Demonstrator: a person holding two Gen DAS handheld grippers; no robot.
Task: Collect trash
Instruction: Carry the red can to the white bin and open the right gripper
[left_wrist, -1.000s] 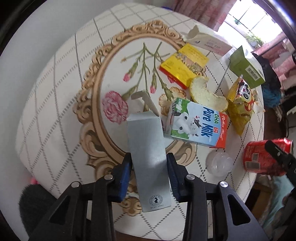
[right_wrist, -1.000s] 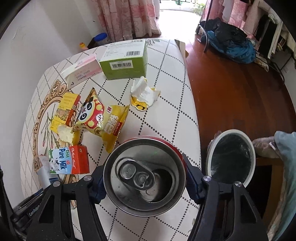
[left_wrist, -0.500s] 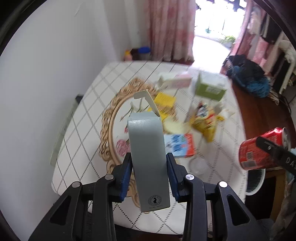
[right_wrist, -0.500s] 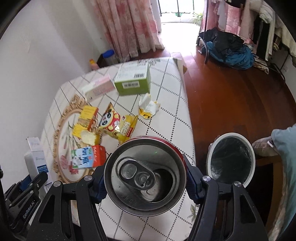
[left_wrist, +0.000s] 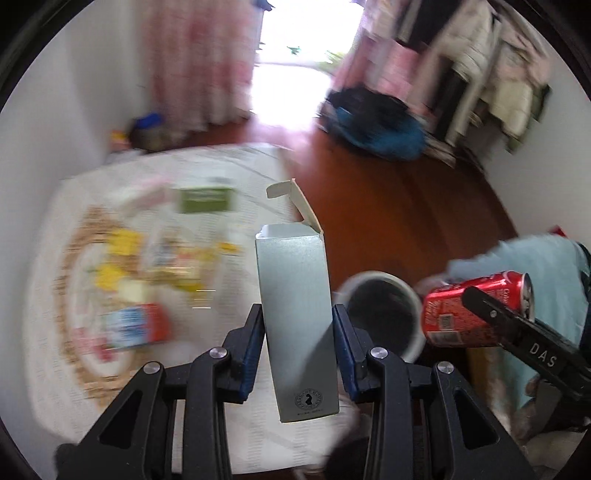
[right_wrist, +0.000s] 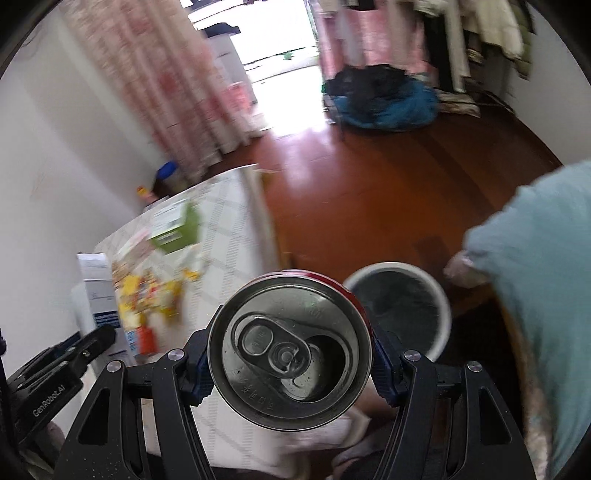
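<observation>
Now L claw (left_wrist: 297, 345) grips grey carton (left_wrist: 295, 314), R claw (right_wrist: 290, 363) red can (right_wrist: 290, 352).

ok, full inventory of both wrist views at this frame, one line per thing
grey carton: 1, grey, top flap open, clamped in left gripper
soda can: 1, red with silver top, opened, clamped in right gripper
trash bin: 1, white rim, dark liner, on the floor beside the table
table: 1, white checked cloth with gold floral oval
green box: 1, green, far side of table
milk carton: 1, blue, white and red, near side of table
yellow wrappers: blurred, count unclear, mid-table
clothes heap: blue and black, on the far floor
curtain: pink floral
left gripper: black, blue pads, shut
right gripper: black, blue pads, shut
</observation>
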